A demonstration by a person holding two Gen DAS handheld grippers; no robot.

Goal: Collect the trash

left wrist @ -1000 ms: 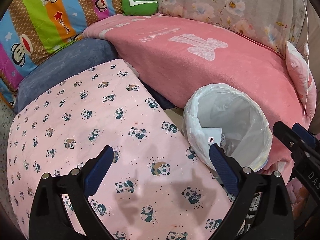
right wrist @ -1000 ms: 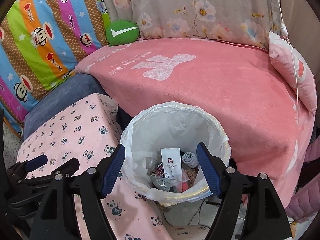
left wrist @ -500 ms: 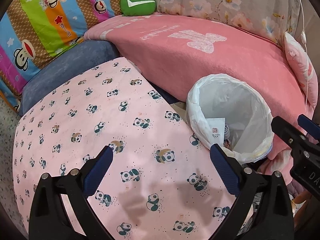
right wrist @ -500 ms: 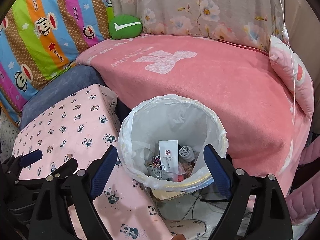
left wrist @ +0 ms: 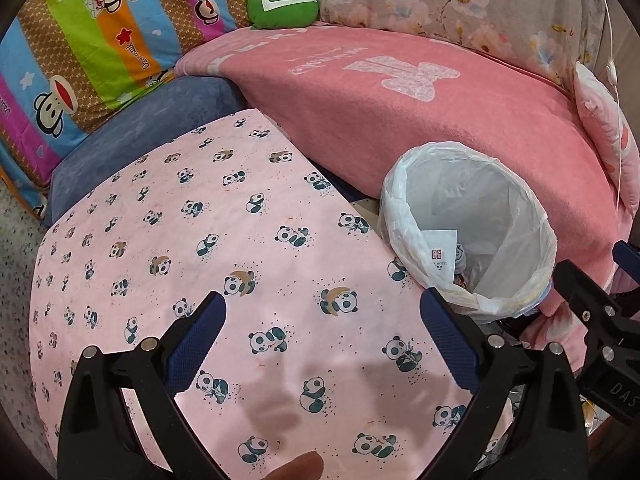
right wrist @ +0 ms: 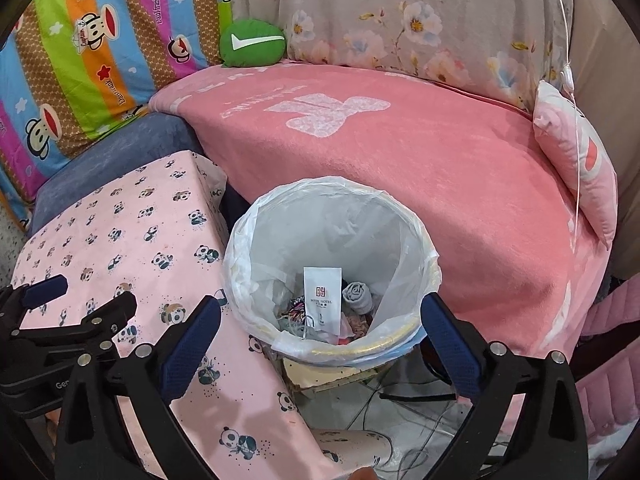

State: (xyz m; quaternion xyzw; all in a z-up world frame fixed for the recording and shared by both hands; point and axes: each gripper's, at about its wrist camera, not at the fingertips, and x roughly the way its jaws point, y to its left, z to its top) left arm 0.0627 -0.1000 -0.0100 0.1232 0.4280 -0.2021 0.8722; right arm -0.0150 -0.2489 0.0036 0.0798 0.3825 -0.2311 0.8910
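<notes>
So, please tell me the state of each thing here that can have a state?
Left gripper: jaws open, holding nothing, over the panda cloth.
Right gripper: jaws open, holding nothing, above the trash bin.
Trash bin: upright, uncovered, lined with a white bag, partly filled.
White packet: inside the bin, standing among other trash.
Green cushion: resting on the pink blanket.

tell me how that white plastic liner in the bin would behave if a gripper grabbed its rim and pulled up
The liner looks thin, translucent and crinkled, so it would likely be floppy and bunch between the fingers. It holds only a white packet and small scraps, so probably light. Its folded-over rim may slip off the bin.
</notes>
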